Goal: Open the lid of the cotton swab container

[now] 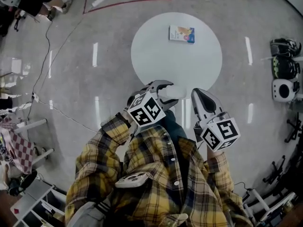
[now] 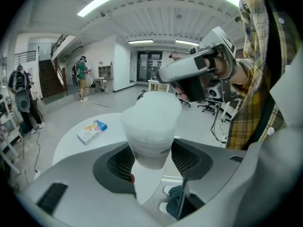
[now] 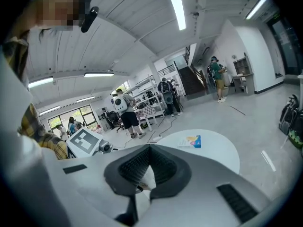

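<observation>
1. Left gripper (image 2: 152,161): the jaws stand wide and clamp the cotton swab container (image 2: 151,122). Both ribbed pads (image 2: 120,162) press on its lower body.
2. Cotton swab container: a white, cloudy tub with a broader upper section. It is held off the worktop (image 1: 156,56), over the near rim in the head view. No print on it can be read.
3. Right gripper (image 3: 150,167): the jaws are clenched together with nothing between them. In the head view it hangs just beside the container, apart from it.
4. Marker cubes (image 1: 147,109): one sits on each gripper, each face bearing a black-and-white square pattern.
5. Worktop: round and white. It carries a small flat box (image 1: 182,33) well apart from both grippers, towards the far rim. The box shows a blue end and coloured pictures; its lettering is too small to read.
6. Operator: sleeves (image 1: 94,160) of yellow-and-dark plaid shirt lead to both grippers.
7. Surroundings: grey glossy floor (image 1: 71,74) with a trailing cable and a red line. Bags lie at the right edge. Several persons stand in the background of the gripper views.
8. Obstruction: in the left gripper view, the container covers the middle of the worktop.
</observation>
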Demonstrator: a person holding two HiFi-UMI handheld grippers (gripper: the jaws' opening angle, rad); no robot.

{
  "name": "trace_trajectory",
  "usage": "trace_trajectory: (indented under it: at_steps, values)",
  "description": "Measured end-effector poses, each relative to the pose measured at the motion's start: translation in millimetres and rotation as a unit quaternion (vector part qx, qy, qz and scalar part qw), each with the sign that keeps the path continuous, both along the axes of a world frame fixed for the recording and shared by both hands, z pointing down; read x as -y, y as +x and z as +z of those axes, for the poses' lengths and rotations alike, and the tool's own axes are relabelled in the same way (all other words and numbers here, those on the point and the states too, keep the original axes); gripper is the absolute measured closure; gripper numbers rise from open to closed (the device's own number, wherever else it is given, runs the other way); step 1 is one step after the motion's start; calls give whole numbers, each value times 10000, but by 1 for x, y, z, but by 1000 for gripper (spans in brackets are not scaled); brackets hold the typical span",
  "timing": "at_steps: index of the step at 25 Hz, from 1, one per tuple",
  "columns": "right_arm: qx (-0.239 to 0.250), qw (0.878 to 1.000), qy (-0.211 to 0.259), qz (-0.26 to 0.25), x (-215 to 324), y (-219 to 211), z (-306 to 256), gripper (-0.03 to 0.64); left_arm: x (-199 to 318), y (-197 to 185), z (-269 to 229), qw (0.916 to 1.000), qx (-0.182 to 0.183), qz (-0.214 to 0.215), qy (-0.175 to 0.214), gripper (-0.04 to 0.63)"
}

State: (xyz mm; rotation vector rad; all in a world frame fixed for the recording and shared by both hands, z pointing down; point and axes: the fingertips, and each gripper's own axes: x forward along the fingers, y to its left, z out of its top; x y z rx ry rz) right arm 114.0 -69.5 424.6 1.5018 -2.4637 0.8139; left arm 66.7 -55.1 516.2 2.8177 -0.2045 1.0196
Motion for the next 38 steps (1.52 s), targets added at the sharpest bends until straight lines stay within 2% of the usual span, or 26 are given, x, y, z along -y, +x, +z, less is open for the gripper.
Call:
trace_trajectory:
  at_steps: [6,16,20,26,32,38]
  values:
    - [94,9995,302,-19,-1,0,-37,601,-12,-1,-48,9999,26,97,64,341]
    - [220,9960,844,-174,0,4,-97,601,-18,-2,-110,9999,-52,-100,1,341]
    - [183,9940,1020,-359,0,1,-119,601,-19,-4,-133,9998,-87,-132,91,341]
    - [175,9913,1177,-565,2,-3,-136,601,-24,-11,-156,9998,39,-65,168,341]
    - [-41,9880,1355,-735,-5,-15,-151,601,-34,-19,-172,9995,111,106,294,341]
    - [-81,9878,1381,-711,-8,-14,-155,601,-41,-16,-177,9990,148,279,319,342]
